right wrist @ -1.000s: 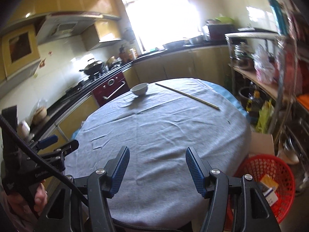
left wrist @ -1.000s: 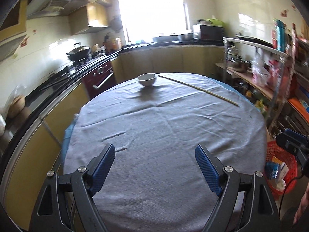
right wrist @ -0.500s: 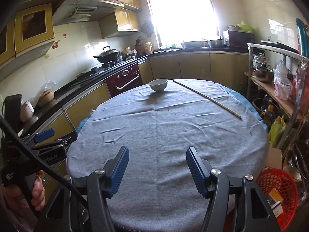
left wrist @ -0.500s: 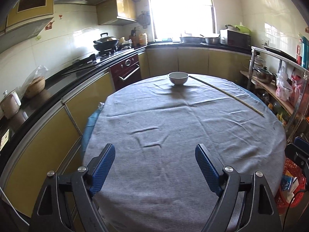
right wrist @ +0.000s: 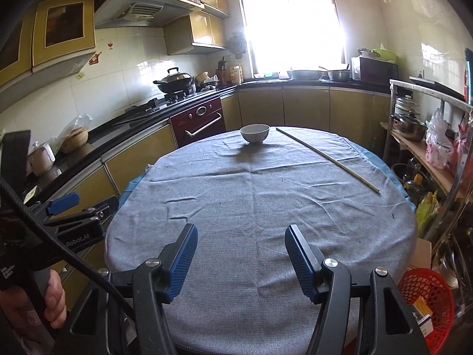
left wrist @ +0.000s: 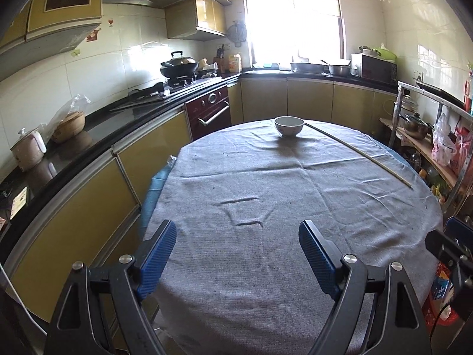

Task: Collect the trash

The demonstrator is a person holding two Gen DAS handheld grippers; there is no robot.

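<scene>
The left gripper (left wrist: 236,250) hangs over the near edge of a round table (left wrist: 295,207) with its blue pads spread wide and nothing between them; they touch nothing, only the grey cloth (left wrist: 266,177) shows in the gap. The right gripper (right wrist: 241,256) is held the same way over the same near edge, its pads set somewhat closer together but plainly apart, also empty and touching nothing. In the right wrist view the left gripper appears again at the left edge, with a hand (right wrist: 54,298) wrapped round its handle and a black cable crossing in front, so much of it is hidden. In the left wrist view only a dark corner of the right gripper pokes in at the right edge. On the far side of the table stands a white bowl (right wrist: 254,133), and a long thin stick (right wrist: 328,158) lies slanting from beside the bowl toward the right rim. The trash sits off the table: a red basket (right wrist: 425,304) on the floor at the right holds some small boxes and packets, cut off by the frame and partly behind the right gripper's arm, so what they are is hard to make out. No loose trash can be made out on the cloth.
</scene>
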